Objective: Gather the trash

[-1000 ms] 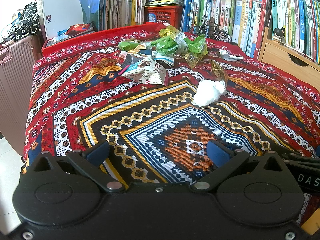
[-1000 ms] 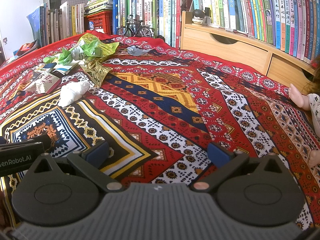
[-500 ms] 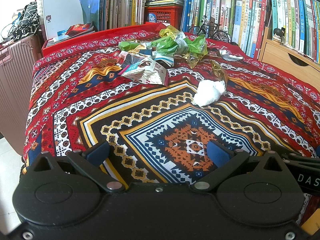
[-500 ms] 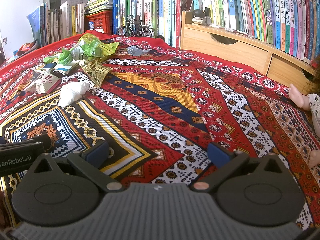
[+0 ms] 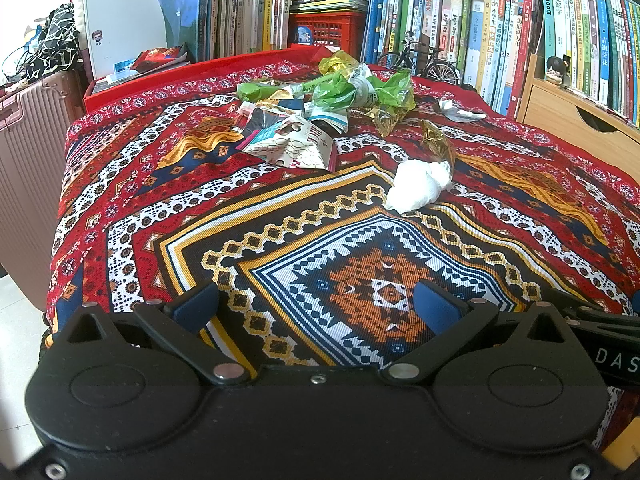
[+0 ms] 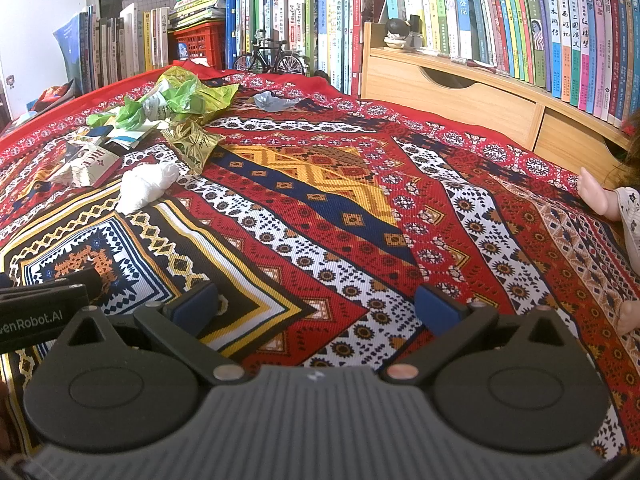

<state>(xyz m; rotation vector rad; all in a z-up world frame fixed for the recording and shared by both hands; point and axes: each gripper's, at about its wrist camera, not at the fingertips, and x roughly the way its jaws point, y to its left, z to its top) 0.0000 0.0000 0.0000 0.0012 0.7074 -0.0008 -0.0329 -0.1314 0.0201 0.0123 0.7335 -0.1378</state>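
Blue pads tip the left gripper (image 5: pixel 316 306), whose fingers stand wide apart with nothing between them, low over the cloth (image 5: pixel 132 216) at its near edge. At its right side the black body of the other tool shows. The right gripper (image 6: pixel 316 304) is likewise spread wide and empty, hovering over the same patterned red cloth.

Ahead of the left gripper and a little to its right lies a tissue (image 5: pixel 420 186), a crumpled white wad with its long axis running from near-left to far-right, the far end toward the shelves. It rests on the cloth, well apart from both grippers; from the right wrist view the tissue (image 6: pixel 146 186) sits far to the left of that gripper.

Just beyond the tissue, touching or nearly so, is a gold foil (image 5: pixel 438 144), crinkled and tilted up. To the left of it a carton (image 5: pixel 294 146) lies flat and torn, its long axis across the view, overlapping darker wrappers behind it.

Farther on, green bags (image 5: pixel 360 90) sit heaped together with a second gold wrapper (image 5: pixel 386 120) at their near-right edge. Off to the right, apart from the heap, lies a grey scrap (image 5: pixel 458 110).

Beyond the cloth stand a toy bicycle (image 5: pixel 420 62), a red crate (image 5: pixel 328 30) and rows of books (image 5: pixel 500 36). A wooden drawer unit (image 6: pixel 460 92) borders the right, a suitcase (image 5: pixel 28 168) the left, and a doll (image 6: pixel 616 200) lies at the right edge.
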